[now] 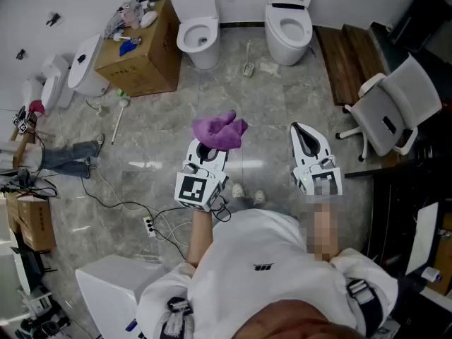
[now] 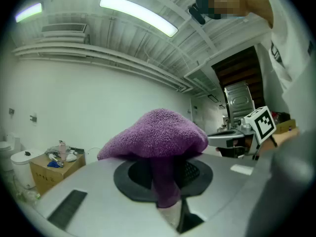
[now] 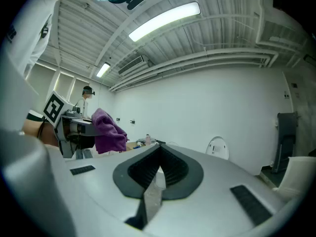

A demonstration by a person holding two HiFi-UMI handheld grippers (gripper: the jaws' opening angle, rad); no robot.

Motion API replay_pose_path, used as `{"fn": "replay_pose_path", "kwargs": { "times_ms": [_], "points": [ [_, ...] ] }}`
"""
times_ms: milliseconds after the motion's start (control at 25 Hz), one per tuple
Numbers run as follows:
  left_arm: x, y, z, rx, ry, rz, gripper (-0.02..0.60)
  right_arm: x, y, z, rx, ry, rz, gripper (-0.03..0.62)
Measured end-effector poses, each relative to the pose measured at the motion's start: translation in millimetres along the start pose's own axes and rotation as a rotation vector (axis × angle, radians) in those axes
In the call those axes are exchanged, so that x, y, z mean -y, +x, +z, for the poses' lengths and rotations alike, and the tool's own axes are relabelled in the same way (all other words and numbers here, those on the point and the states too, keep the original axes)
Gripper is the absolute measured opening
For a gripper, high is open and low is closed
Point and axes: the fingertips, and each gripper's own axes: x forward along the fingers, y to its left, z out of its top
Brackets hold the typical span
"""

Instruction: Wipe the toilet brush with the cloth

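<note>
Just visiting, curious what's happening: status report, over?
Left tongs shut on purple cloth. Right tongs shut, empty. Likely toilet brush lies on floor ahead, untouched. Nothing blocking.

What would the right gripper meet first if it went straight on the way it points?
Likely nothing near: the right gripper, jaws shut and empty, points level at the white wall; a toilet sits just right of that line.

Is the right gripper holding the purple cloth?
No, the right gripper has its jaws shut with nothing between them, while the purple cloth is clamped in the left gripper.
</note>
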Motion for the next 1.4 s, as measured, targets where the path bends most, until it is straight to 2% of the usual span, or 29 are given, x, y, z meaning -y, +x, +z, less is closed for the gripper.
{"fn": "replay_pose_path", "kwargs": {
  "times_ms": [240, 600, 880, 1400],
  "points": [
    [17.3, 10.6, -5.9, 0.01, -0.006, -0.003, 0.072, 14.6, -7.6, -12.6, -0.002, 0.008, 0.01, -0.005],
    [-3.2, 34.3, -10.6, 0.019, -0.008, 0.028, 0.072, 25.8, 25.6, -24.6, -0.021, -0.005, 0.037, -0.005],
    [-50.3, 79.5, -16.2, 0.023, 0.011, 0.031, 0.071, 45.9, 88.1, -28.6, -0.019, -0.012, 0.032, -0.005],
    [-168.7, 185.7, -27.4, -0.01, -0.004, -0.039, 0.071, 78.6, 234.2, -38.1, -0.074, -0.014, -0.009, -0.005]
  ]
}}
